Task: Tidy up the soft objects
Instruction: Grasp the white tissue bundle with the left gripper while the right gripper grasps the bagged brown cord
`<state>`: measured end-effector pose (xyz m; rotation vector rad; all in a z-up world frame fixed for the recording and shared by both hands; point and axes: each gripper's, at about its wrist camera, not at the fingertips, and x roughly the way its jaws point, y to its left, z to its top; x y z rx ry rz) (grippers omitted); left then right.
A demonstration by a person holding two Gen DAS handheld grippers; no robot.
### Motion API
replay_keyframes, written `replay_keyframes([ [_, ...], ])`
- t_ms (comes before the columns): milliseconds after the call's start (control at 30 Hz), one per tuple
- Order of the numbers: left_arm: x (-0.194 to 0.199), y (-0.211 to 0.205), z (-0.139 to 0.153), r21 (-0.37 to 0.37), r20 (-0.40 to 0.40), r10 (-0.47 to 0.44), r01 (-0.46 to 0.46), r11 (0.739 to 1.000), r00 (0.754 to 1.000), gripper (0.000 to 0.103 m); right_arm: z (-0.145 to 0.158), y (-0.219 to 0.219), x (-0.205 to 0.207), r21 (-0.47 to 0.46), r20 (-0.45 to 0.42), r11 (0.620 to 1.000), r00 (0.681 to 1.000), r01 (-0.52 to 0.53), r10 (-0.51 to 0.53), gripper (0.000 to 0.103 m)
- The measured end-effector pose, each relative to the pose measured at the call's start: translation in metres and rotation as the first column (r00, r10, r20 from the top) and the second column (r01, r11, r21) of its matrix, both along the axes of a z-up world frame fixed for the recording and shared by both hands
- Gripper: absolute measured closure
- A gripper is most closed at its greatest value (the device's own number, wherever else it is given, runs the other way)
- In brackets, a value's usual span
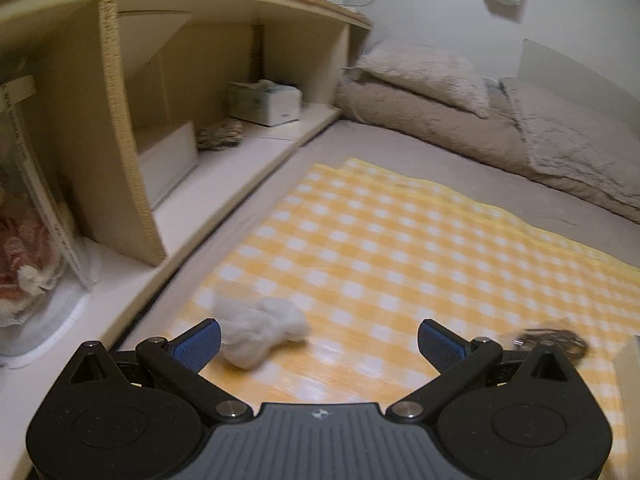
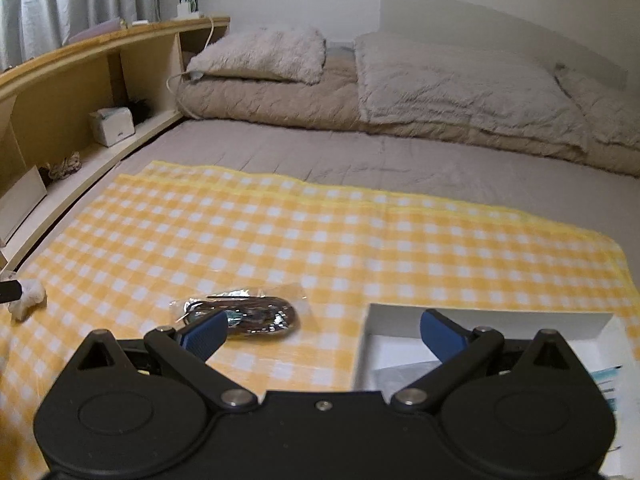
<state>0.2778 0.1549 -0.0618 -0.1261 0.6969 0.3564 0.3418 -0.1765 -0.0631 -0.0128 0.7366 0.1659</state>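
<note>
Left wrist view: a crumpled white soft cloth wad (image 1: 260, 330) lies on the yellow-and-white checked cloth (image 1: 380, 248), just ahead of the left gripper (image 1: 319, 338) and beside its left blue-padded finger; whether it touches the pad cannot be told.
Wad, look: lumpy, fluffy, matte white, irregular outline, slightly blurred.
Left gripper: jaws spread wide, nothing between them; black linkage arms, ribbed blue pads.
Right wrist view: the same wad (image 2: 28, 298) sits far off to the left of the right gripper (image 2: 323, 332), at the picture's edge.
Right gripper: jaws spread wide, holding nothing.
Packet: a clear crinkly plastic bag holding a dark coiled cord (image 2: 244, 314) lies just ahead of the right gripper's left finger, on the checked cloth.
Box: an open white cardboard box (image 2: 480, 318), straight-walled, sits ahead of the right finger, with pale contents too unclear to name.
Cloth: flat, thin, gingham, spread over a grey bed sheet (image 2: 360, 160).
Bedding: folded tan quilt (image 2: 280, 100) and shaggy grey pillows (image 2: 260, 54) far ahead.
Shelf: pale wooden headboard shelf (image 1: 200, 60) to the left, holding a tissue box (image 1: 266, 102).
</note>
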Motion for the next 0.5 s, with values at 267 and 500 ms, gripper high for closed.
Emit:
replay_keyframes([
  [267, 0.011, 0.029, -0.016, 0.017, 0.013, 0.054, -0.055, 0.998, 0.998, 0.0, -0.024, 0.031, 0.032, 0.033, -0.072, 0.999, 0.997, -0.004, 0.006, 0.0],
  [500, 0.025, 0.037, -0.032, 0.018, -0.015, 0.069, -0.069, 0.997, 0.997, 0.001, -0.051, 0.052, 0.058, 0.068, -0.092, 0.997, 0.995, -0.039, 0.045, 0.0],
])
